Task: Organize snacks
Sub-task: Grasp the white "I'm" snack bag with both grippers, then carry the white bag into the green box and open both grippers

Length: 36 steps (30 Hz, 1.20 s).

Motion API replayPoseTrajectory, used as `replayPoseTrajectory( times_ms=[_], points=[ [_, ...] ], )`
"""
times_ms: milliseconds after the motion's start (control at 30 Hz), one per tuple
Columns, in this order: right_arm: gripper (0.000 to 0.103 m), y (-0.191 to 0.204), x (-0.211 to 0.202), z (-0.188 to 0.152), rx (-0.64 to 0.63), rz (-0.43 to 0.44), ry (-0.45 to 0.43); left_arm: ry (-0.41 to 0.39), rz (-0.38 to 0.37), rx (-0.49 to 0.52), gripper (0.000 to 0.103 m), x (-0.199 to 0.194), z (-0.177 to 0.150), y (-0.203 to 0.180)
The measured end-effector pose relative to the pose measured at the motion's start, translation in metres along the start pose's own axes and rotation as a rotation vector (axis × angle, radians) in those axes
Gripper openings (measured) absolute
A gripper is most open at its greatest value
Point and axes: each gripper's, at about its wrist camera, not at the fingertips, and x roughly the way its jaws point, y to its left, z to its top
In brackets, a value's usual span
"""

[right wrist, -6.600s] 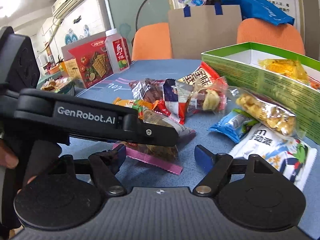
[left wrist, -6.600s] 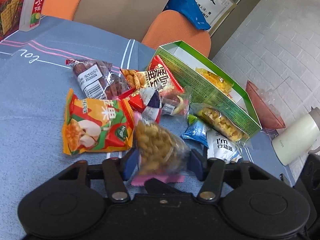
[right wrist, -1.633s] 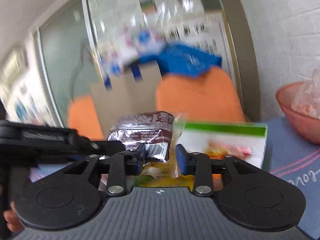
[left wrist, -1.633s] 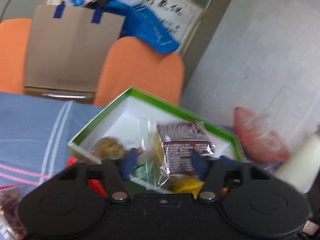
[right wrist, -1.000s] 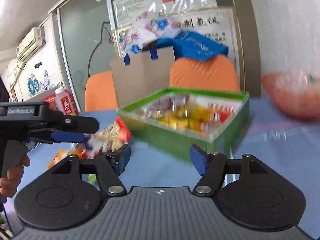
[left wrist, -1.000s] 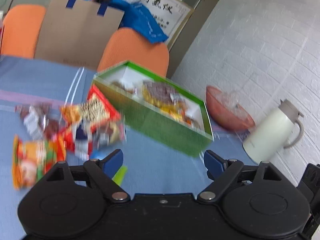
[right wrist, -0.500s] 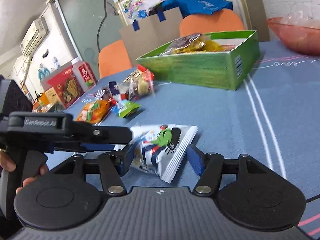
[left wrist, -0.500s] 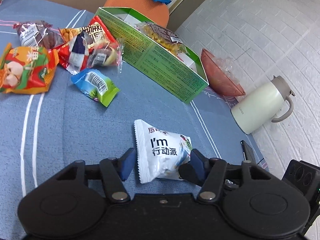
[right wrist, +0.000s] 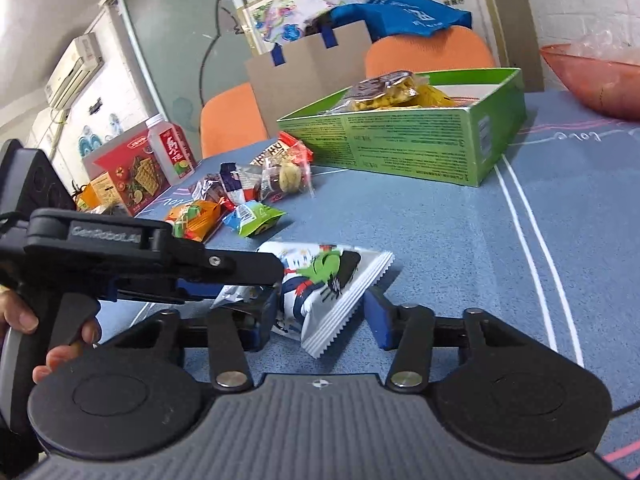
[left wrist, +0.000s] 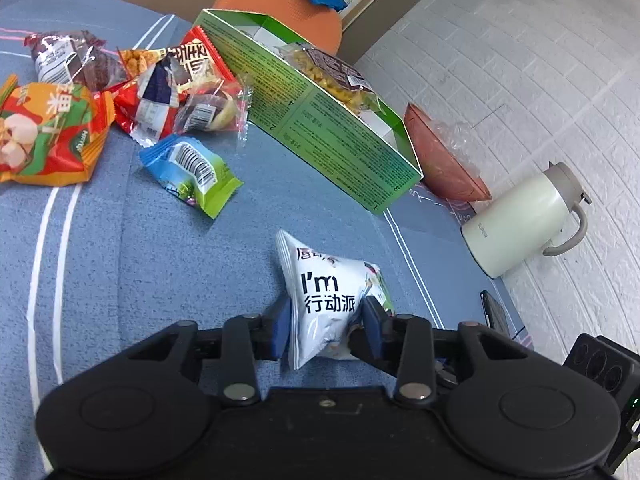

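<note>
**White snack bag between both grippers**

Your left gripper (left wrist: 326, 326) is squeezing the white puffy snack bag with black letters (left wrist: 326, 296), which is lying on the blue striped tablecloth (left wrist: 140, 248). Your right gripper (right wrist: 320, 314) is standing released around the same bag, its right finger apart from it. The green cardboard box (right wrist: 404, 140), already holding snacks, is waiting well behind.

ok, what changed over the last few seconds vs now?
The clear peanut packet went from the table into the green cardboard box. The left gripper has now closed on the white "I'm" snack bag; the right gripper is open around it. The remaining pile, box and white kettle stayed put.
</note>
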Motion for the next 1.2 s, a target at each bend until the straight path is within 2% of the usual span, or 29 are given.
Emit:
replayPoseTrajectory(
  times_ms=[167,400,700,867,1033,1133,1167,1200],
  points=[
    [0.048,0.001,-0.008,0.008,-0.001,-0.004,-0.041,-0.038,-0.009,0.037,0.048,-0.006,0.009,-0.015],
    [0.047,-0.001,-0.016,0.047,-0.055,-0.029,-0.168,-0.111,-0.045,0.13,0.048,-0.004,0.053,-0.047],
    [0.046,-0.036,-0.003,0.095,-0.072,-0.125,-0.287,-0.133,-0.102,0.173,0.048,0.046,0.118,-0.067],
    [0.045,-0.061,0.012,0.109,-0.057,-0.174,-0.313,-0.096,-0.12,0.147,0.048,0.082,0.145,-0.064],
    [0.044,-0.08,0.03,0.116,-0.052,-0.209,-0.307,-0.083,-0.099,0.139,0.048,0.111,0.161,-0.059],
    [0.041,-0.086,0.043,0.118,-0.068,-0.23,-0.31,-0.085,-0.053,0.141,0.049,0.125,0.167,-0.054],
    [0.04,-0.087,0.05,0.12,-0.077,-0.24,-0.308,-0.087,-0.03,0.143,0.054,0.129,0.169,-0.052],
    [0.041,-0.088,0.058,0.121,-0.086,-0.247,-0.298,-0.085,0.006,0.137,0.075,0.134,0.17,-0.049]
  ],
)
